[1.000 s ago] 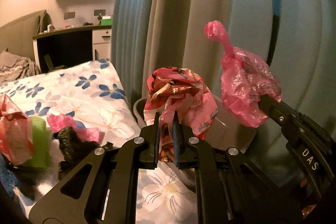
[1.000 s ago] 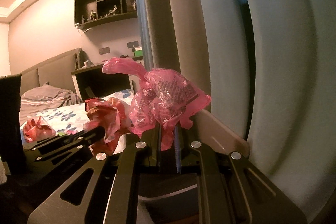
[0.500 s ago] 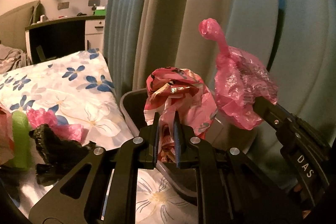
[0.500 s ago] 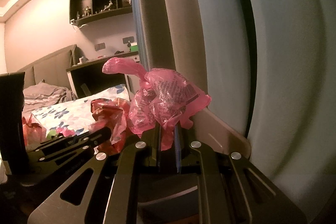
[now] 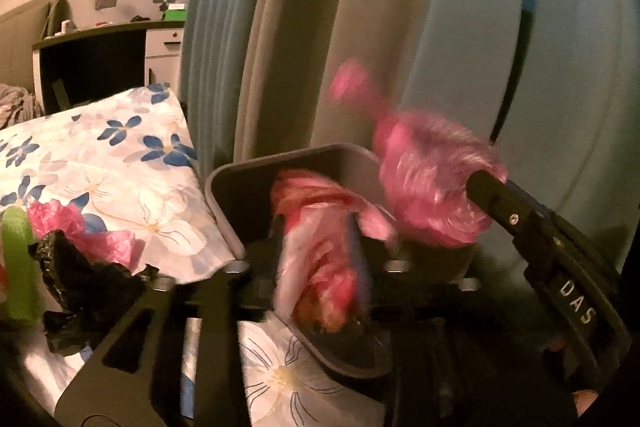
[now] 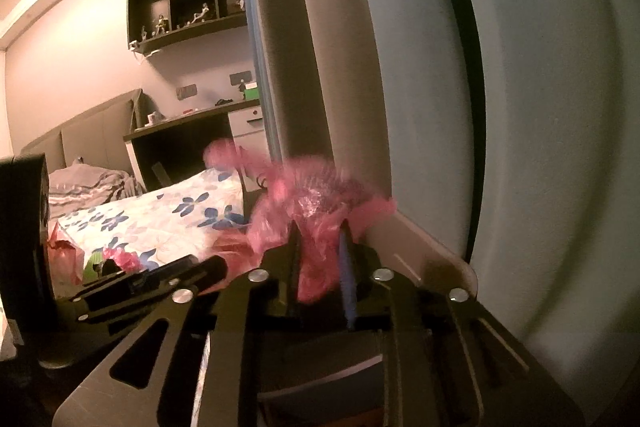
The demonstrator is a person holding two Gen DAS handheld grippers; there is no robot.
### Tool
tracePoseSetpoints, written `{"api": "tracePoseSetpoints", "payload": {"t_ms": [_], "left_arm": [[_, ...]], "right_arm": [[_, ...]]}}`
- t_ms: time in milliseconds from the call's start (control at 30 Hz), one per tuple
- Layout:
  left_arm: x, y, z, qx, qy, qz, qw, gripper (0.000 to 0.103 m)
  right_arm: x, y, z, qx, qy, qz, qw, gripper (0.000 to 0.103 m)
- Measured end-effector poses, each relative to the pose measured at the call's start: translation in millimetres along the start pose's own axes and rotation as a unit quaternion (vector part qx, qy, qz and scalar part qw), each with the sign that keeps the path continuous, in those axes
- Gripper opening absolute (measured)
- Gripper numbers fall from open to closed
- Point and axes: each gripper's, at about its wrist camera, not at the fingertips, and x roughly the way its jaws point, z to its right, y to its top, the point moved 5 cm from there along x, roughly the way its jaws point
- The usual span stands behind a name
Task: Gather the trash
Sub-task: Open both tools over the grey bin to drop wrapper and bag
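Trash here is two crumpled wads. The red and white wrapper [image 5: 320, 251], blurred, patterned and creased, with a brownish patch low down, hangs between the fingers of the left tongs [image 5: 320, 247] over the open grey bin [image 5: 224, 195]; those jaws are opening and no longer look pressed on it. The pink plastic bag [image 6: 316, 219], thin, wrinkled and glossy with a knotted tail sticking up, sits between the fingers of the right tongs [image 6: 320, 267], whose jaws are also opening, just above the bin's far rim beside the curtain [image 6: 420, 107]. More scraps lie on the flowered bedsheet [image 5: 120, 167]: a black bag [image 5: 80, 279], a pink piece [image 5: 64, 223] and a green roll [image 5: 18, 259].
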Motion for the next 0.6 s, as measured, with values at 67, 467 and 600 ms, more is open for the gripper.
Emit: {"api": "tracePoseSetpoints", "payload": {"t_ms": [67, 467, 600], "left_arm": [[-2.8, -1.4, -2.1, -0.002, -0.001, 0.006, 1.0000, 0.058], [-49.4, -8.2, -36.1, -0.018, 0.092, 0.037, 0.9950, 0.095], [-77.2, -14.9, -53.7, -0.026, 0.132, 0.051, 0.9897, 0.096]], "right_arm": [[-0.3, 0.9, 1.9, 0.003, -0.001, 0.002, 1.000, 0.028], [-31.3, -1.1, 3.3, 0.018, -0.012, 0.031, 0.999, 0.076], [-42.0, -9.0, -8.2, 0.011, -0.011, 0.032, 0.999, 0.086]]}}
